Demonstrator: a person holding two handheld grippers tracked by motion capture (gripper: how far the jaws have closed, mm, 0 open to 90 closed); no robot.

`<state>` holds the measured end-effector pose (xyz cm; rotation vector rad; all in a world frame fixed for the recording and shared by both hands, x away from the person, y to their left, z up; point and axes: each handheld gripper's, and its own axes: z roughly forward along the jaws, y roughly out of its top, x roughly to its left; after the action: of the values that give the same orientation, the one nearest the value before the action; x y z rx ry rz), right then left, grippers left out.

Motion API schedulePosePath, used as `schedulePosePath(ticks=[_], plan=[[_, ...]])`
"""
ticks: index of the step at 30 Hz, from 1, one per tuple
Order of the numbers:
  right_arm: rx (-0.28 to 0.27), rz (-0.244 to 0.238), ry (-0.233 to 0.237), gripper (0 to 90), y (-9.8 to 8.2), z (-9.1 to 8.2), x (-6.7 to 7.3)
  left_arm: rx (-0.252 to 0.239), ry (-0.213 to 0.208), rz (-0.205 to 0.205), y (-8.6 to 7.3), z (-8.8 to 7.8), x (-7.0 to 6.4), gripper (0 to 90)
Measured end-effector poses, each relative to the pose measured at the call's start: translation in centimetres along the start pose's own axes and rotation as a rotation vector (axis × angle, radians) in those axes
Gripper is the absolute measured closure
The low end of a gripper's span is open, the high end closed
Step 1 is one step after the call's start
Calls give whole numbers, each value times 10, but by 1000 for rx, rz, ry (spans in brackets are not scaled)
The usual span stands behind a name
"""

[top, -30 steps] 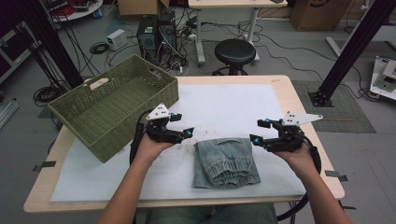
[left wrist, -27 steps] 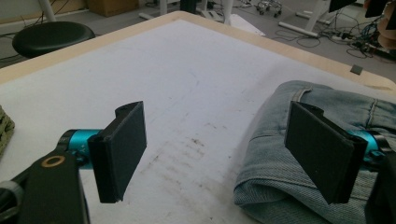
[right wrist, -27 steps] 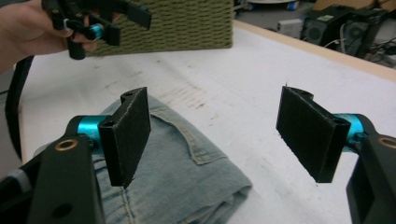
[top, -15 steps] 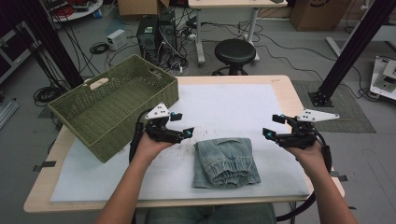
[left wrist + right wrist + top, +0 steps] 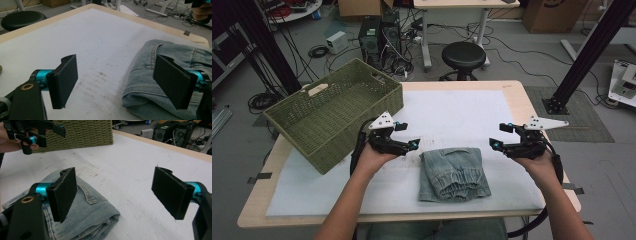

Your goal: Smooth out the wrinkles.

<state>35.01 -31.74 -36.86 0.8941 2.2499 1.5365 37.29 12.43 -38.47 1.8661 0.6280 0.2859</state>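
Folded denim garment (image 5: 454, 173) lying flat on the white mat (image 5: 452, 110) near the table's front edge, between the two hands. Left gripper (image 5: 413, 145) held just left of the cloth, jaws spread wide and holding nothing; right gripper (image 5: 493, 144) held just right of it, jaws likewise parted and bare. Green woven basket (image 5: 332, 111) standing at the table's far-left corner, apart from the denim.
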Motion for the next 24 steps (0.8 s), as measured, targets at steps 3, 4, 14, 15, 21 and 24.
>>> schedulePosePath(ticks=[3,4,14,15,21,24], plan=[[-5,8,-1,211,0,-2,1,-1,-4,-2,-1,0,0,202],[-7,9,-1,211,0,-2,0,-1,-5,-6,-1,0,0,202],[40,22,8,211,-7,11,3,23,-28,-25,-6,13,-5,203],[54,19,14,212,-10,15,4,33,-31,-20,-6,16,-7,202],[126,-1,53,227,-21,33,16,68,-91,6,-5,41,-30,202],[150,-2,65,246,-26,39,21,85,-119,23,-4,52,-40,202]])
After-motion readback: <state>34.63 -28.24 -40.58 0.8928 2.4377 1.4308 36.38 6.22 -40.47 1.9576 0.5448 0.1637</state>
